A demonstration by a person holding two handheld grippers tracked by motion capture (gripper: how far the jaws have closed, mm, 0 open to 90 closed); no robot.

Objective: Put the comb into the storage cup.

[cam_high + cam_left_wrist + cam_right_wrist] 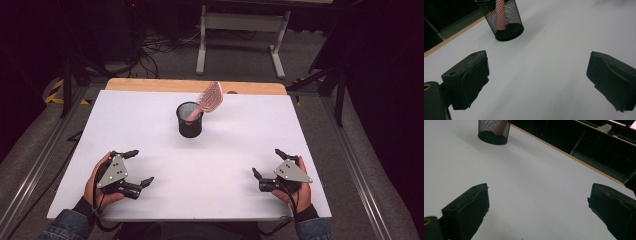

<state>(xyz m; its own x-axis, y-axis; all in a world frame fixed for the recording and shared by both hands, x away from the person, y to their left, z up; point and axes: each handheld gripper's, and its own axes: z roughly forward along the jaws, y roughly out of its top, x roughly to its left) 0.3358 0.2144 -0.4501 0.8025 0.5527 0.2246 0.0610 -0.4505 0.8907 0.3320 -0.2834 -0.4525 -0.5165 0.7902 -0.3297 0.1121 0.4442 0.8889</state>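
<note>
We count one black mesh cup (pixel 190 121) out at the far middle of the one white table (pixel 150 125), and one pink hairbrush (pixel 209 99) standing in it. Near us, we've got two grippers: one left gripper (pixel 139 168), one right gripper (pixel 267 163), each with two jaws spread wide.

No readable text, labels or numbers anywhere; mesh cup (pixel 190 120) and hairbrush (pixel 209 98) are unmarked. Table (pixel 150 130) surface is plain too.
</note>
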